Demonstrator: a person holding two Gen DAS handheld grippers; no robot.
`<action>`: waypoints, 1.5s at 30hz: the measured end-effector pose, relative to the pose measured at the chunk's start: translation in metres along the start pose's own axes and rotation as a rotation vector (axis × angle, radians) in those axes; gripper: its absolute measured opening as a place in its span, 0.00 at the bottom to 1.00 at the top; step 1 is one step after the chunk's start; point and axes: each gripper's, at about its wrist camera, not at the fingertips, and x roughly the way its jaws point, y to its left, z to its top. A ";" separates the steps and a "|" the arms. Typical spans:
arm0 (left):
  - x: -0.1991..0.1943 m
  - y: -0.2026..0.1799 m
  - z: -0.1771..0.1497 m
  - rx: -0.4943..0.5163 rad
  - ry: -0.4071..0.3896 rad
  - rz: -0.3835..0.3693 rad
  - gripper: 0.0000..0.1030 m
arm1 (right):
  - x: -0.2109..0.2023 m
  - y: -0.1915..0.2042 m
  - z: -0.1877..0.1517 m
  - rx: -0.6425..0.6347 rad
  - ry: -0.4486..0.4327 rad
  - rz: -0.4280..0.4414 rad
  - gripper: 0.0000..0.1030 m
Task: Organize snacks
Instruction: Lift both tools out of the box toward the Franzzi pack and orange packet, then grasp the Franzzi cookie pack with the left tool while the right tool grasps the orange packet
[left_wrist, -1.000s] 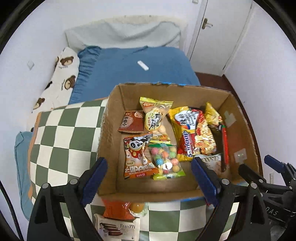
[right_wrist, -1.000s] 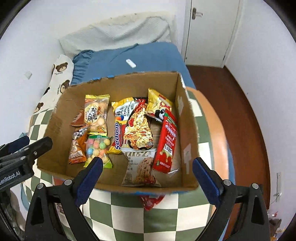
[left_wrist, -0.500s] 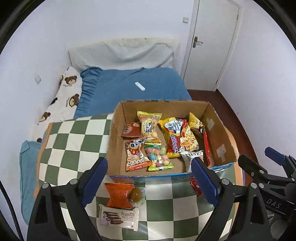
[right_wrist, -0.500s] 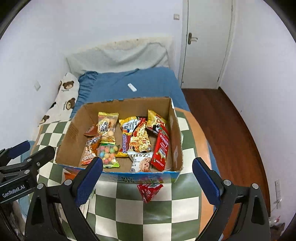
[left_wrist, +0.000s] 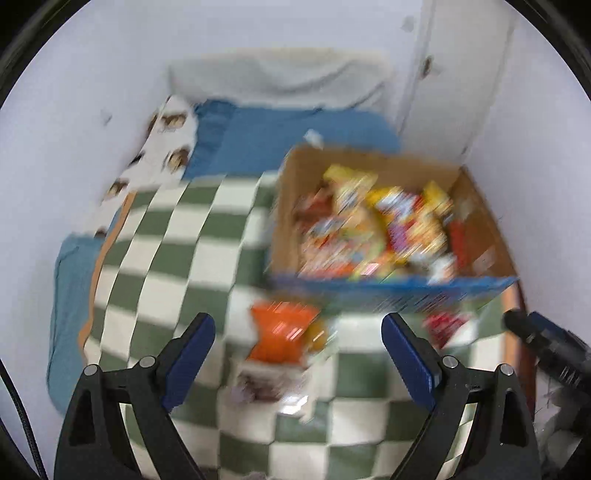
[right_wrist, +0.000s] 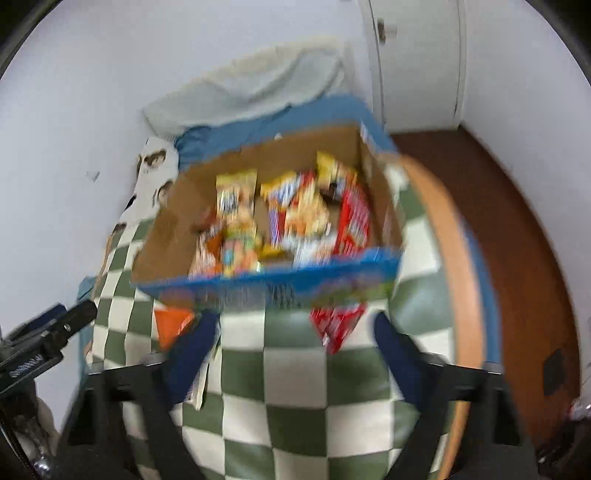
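Both views are blurred by motion. A cardboard box (left_wrist: 291, 206) full of colourful snack packets stands on a green-and-white checked table (left_wrist: 177, 266); it also shows in the right wrist view (right_wrist: 170, 229). In front of the box lie an orange packet (left_wrist: 282, 334), a white wafer pack (left_wrist: 266, 380) and a red packet (left_wrist: 445, 326). The red packet (right_wrist: 334, 325) and orange packet (right_wrist: 170, 325) show in the right wrist view too. My left gripper (left_wrist: 299, 354) is open and empty above the orange packet. My right gripper (right_wrist: 295, 350) is open and empty, just left of the red packet.
A bed with a blue sheet (left_wrist: 280, 133) and bear-print pillow (left_wrist: 162, 151) lies behind the table. A white door (right_wrist: 417, 62) and brown wooden floor (right_wrist: 517, 236) are at the right. The table's orange rim (right_wrist: 458, 258) curves along its right side.
Both grippers have pulled back from over the box and swung, so the loose packets in front of the box now lie between the fingers. Both stayed open.
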 end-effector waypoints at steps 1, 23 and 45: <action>0.011 0.005 -0.007 0.000 0.030 0.017 0.90 | 0.013 -0.004 -0.005 0.016 0.037 0.013 0.61; 0.204 0.066 -0.088 -0.661 0.550 -0.142 0.90 | 0.099 -0.023 -0.049 0.092 0.194 -0.009 0.61; 0.156 0.078 -0.137 -0.162 0.467 -0.004 0.79 | 0.175 0.169 -0.053 -0.192 0.276 0.181 0.61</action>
